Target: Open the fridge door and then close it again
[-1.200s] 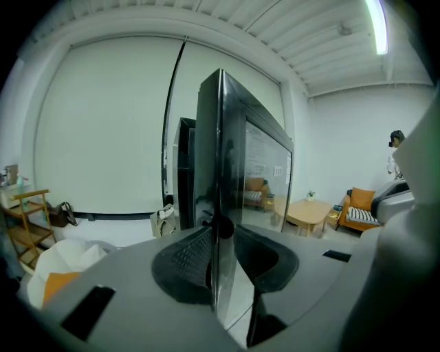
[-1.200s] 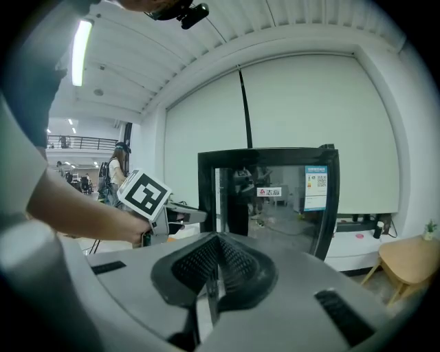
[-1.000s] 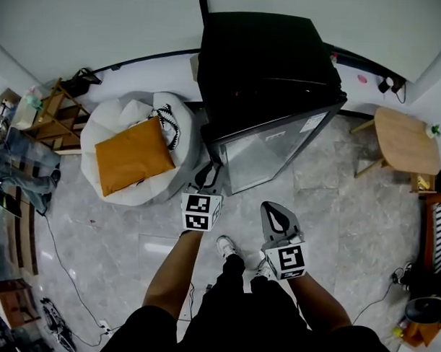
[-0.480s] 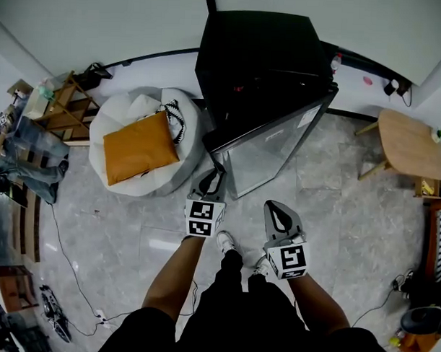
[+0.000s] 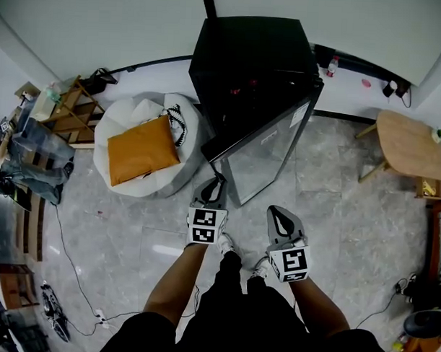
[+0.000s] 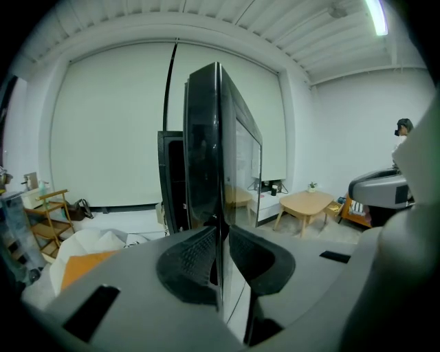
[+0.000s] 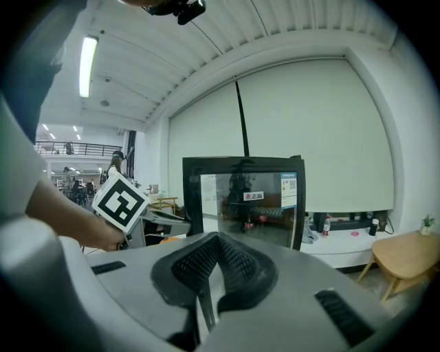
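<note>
Off the fridge (image 5: 253, 72), the door (image 5: 268, 155) has swung wider since the earlier frame. The left gripper (image 5: 211, 187) has drawn back with it, its jaws just closing tighter on the door's free edge, pinched between the pads. Opening looks nearly done, so next that pinch should follow the hinge arc back to shut it; the right gripper (image 5: 279, 214) is pressed together, empty, just clear of the door.
</note>
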Available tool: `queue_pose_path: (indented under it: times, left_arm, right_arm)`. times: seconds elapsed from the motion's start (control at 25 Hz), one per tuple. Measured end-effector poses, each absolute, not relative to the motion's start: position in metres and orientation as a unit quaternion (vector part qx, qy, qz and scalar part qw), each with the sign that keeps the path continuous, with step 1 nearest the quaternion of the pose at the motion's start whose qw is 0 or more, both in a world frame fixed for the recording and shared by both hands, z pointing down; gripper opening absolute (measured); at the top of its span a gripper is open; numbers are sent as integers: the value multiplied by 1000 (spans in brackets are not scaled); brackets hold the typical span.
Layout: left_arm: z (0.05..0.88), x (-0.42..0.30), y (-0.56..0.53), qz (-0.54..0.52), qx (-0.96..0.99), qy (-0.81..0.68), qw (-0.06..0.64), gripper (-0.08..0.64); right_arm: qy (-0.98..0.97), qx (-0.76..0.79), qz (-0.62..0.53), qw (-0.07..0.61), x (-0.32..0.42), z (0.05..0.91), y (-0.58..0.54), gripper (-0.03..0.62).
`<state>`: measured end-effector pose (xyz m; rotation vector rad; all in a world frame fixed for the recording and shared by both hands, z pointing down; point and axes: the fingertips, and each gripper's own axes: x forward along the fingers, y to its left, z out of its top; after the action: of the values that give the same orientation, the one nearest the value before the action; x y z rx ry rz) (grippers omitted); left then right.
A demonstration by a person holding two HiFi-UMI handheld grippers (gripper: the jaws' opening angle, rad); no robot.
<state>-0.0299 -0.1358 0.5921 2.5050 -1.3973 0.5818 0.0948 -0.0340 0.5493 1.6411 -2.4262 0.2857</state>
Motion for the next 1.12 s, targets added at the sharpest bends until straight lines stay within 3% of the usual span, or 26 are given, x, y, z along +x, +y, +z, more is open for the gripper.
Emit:
queue_pose_path:
  times: [1.12]
  left_arm:
    - [589, 85, -7, 222, 887, -390, 110, 63]
  right_arm:
    - [-798, 589, 85, 91, 167, 536, 20, 15]
